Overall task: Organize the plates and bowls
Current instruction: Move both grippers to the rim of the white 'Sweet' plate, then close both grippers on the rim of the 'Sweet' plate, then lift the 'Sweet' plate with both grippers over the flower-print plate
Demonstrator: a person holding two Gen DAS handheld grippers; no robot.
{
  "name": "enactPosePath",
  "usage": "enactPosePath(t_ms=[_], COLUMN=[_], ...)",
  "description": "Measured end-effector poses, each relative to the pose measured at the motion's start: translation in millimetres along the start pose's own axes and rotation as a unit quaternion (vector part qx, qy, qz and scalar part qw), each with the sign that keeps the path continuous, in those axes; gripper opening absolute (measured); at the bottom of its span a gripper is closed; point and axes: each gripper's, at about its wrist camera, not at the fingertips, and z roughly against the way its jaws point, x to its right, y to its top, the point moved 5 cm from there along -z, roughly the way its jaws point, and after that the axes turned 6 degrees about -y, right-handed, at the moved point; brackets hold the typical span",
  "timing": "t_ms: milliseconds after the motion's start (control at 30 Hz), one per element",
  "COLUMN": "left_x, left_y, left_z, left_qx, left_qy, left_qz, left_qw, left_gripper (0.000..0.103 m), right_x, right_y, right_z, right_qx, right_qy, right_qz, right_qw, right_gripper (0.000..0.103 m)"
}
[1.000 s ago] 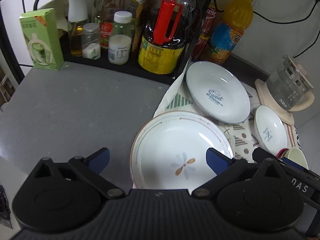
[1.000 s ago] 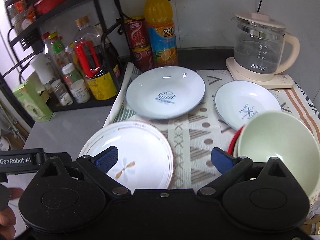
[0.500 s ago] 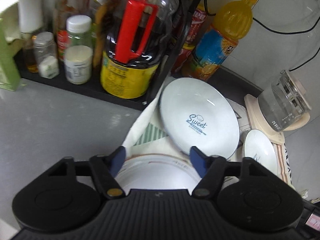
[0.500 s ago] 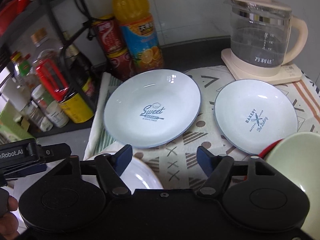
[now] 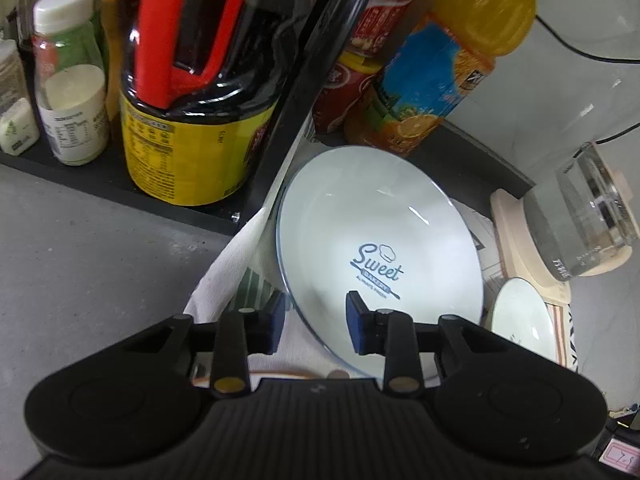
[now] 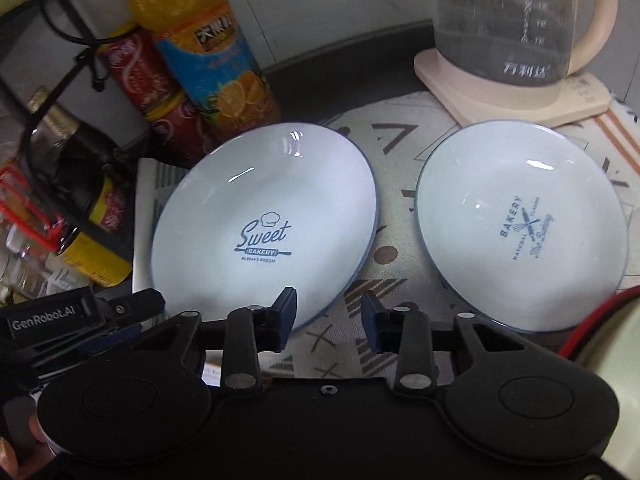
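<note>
Left gripper (image 5: 316,328): jaws partly closed, a narrow gap between the blue pads, nothing clamped; near rim of the Sweet plate (image 5: 380,256) seen through that gap, contact impossible to judge. Just below the pads, a sliver of the flower plate's (image 5: 280,374) brown-lined rim, mostly hidden under the gripper body.

Right gripper (image 6: 329,320): jaws likewise narrowed yet apart, gripping nothing; left pad over the near rim of the Sweet plate (image 6: 264,220), right pad over bare patterned cloth (image 6: 396,216).

Sweet plate flat on the cloth, beside the black rack (image 5: 296,92) and just in front of the orange juice bottle (image 6: 212,60) and red cans (image 6: 148,76). Bakery plate (image 6: 520,224) flat on the same cloth to its right, close but apart, just in front of the glass kettle (image 6: 520,32) on a cream base. At lower right of the right wrist view, edges of a pale green bowl (image 6: 616,344) nested in a red bowl (image 6: 588,324), near the Bakery plate.

On the rack's bottom shelf: dark sauce bottle (image 5: 192,92) with red handle and yellow label, small white-capped jar (image 5: 72,80) beside it. Grey desk (image 5: 100,260) to the left of the cloth.
</note>
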Motion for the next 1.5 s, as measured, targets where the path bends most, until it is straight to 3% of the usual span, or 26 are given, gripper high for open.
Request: enactPosePath(t_ms=[367, 433, 600, 933, 1500], left_x=[-8, -9, -8, -2, 0], left_y=[7, 7, 6, 4, -52], left_z=[-35, -39, -38, -8, 76], left_qx=[-0.011, -0.015, -0.014, 0.01, 0.051], left_qy=[0.022, 0.027, 0.033, 0.02, 0.002], left_qz=[0.006, 0.009, 0.005, -0.007, -0.012], left_qw=[0.9997, 0.9995, 0.9993, 0.9997, 0.9986], left_gripper=[0.019, 0.013, 0.012, 0.01, 0.011], right_x=[4, 6, 6, -1, 4], right_y=[7, 7, 7, 6, -30], right_z=[-37, -41, -45, -14, 60], right_qx=[-0.022, -0.024, -0.023, 0.012, 0.073], right_qy=[-0.007, -0.002, 0.006, 0.024, 0.026], right_qz=[-0.033, -0.042, -0.046, -0.032, -0.007], right_qw=[0.999, 0.999, 0.999, 0.999, 0.997], right_gripper=[0.021, 0.021, 0.019, 0.014, 0.015])
